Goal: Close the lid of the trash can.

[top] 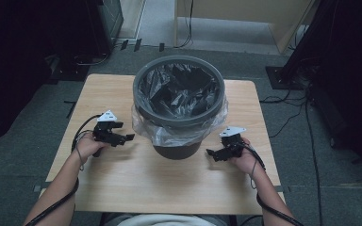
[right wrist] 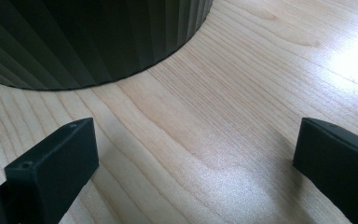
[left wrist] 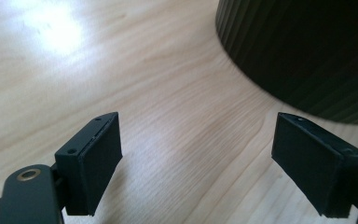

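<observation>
Grey waste bin [top: 179, 101] stands upright at the table's [top: 122, 183] centre, its clear liner bag [top: 162, 132] folded out over the rim and hanging down the wall. Left gripper [top: 125, 138] sits just beside the bin's left flank, right gripper [top: 212, 153] just beside its right — both aimed inward, neither touching. Each has its jaws spread wide with nothing between them. The bin's axis is vertical; the left gripper looks marginally nearer the bag's skirt.

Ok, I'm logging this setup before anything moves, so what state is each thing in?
Bin: upright on the table, no lid.
Bag: lining the bin, edge folded out over the rim.
Left gripper: open, holding nothing, beside the bin.
Right gripper: open, holding nothing, beside the bin.
</observation>
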{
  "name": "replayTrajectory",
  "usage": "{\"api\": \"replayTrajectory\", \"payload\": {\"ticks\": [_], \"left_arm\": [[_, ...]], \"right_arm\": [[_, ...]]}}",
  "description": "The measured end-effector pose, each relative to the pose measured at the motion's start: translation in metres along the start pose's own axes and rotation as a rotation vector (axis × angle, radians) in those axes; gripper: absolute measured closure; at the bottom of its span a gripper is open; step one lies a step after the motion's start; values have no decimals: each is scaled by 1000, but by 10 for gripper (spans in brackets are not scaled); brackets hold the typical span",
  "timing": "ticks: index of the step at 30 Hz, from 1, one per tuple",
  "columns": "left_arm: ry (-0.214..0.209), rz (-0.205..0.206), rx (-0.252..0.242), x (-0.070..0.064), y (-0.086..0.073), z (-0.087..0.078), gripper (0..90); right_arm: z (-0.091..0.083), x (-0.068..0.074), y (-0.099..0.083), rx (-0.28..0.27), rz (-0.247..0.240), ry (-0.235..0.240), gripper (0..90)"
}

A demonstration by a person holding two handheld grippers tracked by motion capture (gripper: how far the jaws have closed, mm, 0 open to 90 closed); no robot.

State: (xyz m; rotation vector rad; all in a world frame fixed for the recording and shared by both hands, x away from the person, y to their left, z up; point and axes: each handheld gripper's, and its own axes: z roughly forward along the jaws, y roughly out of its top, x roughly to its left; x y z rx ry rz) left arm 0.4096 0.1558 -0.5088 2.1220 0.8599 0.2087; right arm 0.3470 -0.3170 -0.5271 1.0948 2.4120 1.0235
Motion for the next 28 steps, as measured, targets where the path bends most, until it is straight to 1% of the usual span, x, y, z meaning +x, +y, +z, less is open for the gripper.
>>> {"api": "replayTrajectory", "payload": {"ticks": [2, 3, 4, 6, 7, 9, 14, 15, 17, 19, 21, 28], "left_arm": [[6, 6, 6, 1, -2, 2, 154], [5, 6, 0, 3, -3, 2, 154], [10, 2, -3, 4, -4, 3, 153], [16, -7, 6, 5, -5, 4, 154], [20, 0, 13, 6, -6, 6, 154], [24, 14, 6, 6, -7, 6, 153], [43, 11, 2, 8, -5, 9, 153], [54, 10, 2, 8, -5, 10, 153], [92, 3, 1, 8, -4, 12, 153], [123, 4, 8, 6, -3, 13, 153], [145, 24, 18, 3, -2, 14, 152], [159, 35, 23, 1, -2, 15, 152]], "right_arm": [[0, 0, 0, 0, 0, 0, 0], [0, 0, 0, 0, 0, 0, 0], [0, 0, 0, 0, 0, 0, 0], [0, 0, 0, 0, 0, 0, 0], [0, 0, 0, 0, 0, 0, 0], [0, 0, 0, 0, 0, 0, 0], [0, 0, 0, 0, 1, 1, 0], [0, 0, 0, 0, 1, 1, 0], [0, 0, 0, 1, 0, 2, 0], [0, 0, 0, 0, 0, 3, 0], [1, 0, 1, 0, -1, 3, 0], [1, 0, 1, 0, -3, 4, 0]]}}
